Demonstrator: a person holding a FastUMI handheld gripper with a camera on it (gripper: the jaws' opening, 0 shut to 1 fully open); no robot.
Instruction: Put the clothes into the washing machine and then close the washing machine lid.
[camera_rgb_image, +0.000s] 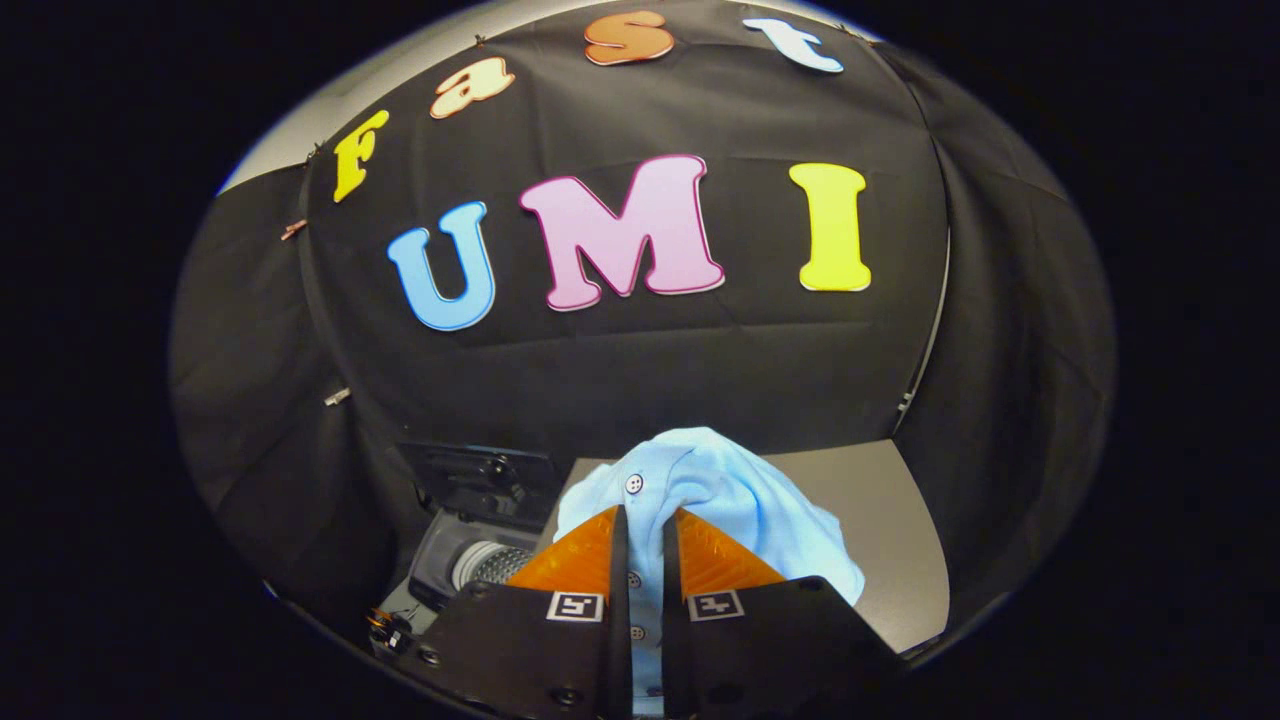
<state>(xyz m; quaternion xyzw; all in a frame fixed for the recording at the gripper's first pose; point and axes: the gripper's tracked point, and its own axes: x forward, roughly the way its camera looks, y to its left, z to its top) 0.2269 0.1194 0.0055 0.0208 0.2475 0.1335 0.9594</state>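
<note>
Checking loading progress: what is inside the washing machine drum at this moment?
The washing machine stands open; a patch of perforated drum shows bare, with no clothes on it. The claw, shut on the light blue shirt, covers the rest of the drum.

I see black cloth walls (700, 370) draped (creased in places) around the booth, with a bare grey counter (880, 520) below, evenly lit.
</note>
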